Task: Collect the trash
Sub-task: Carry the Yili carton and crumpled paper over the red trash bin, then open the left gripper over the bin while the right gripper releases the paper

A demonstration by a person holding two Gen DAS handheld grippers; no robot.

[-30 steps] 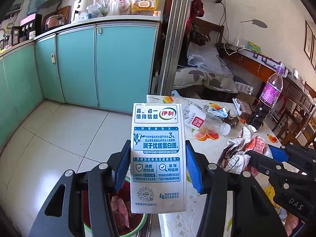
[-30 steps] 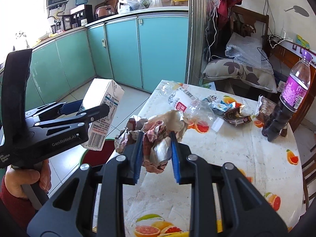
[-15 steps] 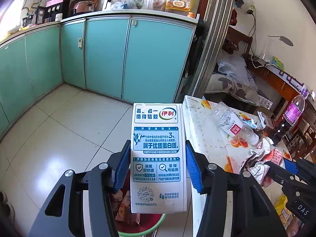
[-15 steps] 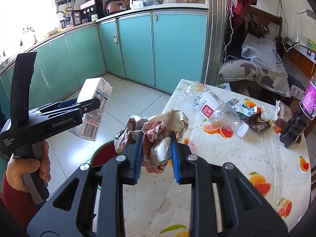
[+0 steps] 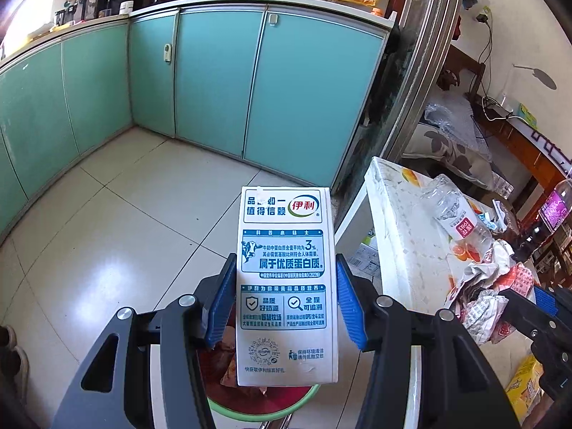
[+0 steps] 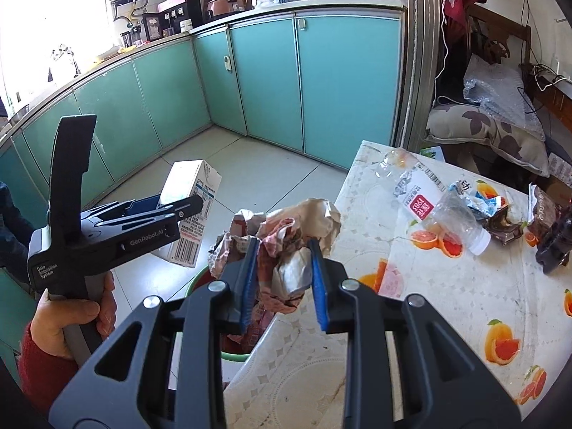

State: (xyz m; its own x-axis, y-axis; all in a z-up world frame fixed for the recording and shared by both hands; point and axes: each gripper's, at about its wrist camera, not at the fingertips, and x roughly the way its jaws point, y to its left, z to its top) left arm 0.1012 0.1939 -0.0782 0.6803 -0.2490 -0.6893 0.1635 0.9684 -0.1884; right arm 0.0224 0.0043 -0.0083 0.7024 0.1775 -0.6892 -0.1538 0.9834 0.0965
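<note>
Cardboard milk carton point(image 5: 286, 286) sits clamped across its stiff sides in our left gripper point(image 5: 286, 300), above the bin point(image 5: 262, 405). Our right gripper point(image 6: 282, 279) pinches soft crumpled wrappers point(image 6: 286, 239) by their middle; light stuff, we'd guess, easily dropped.

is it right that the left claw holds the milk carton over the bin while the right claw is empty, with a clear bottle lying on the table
Not quite. The right claw is not empty: the right wrist view shows it shut on a wad of crumpled wrappers. The rest stands: the left claw holds the milk carton over the bin, and a clear bottle lies on the table.
</note>
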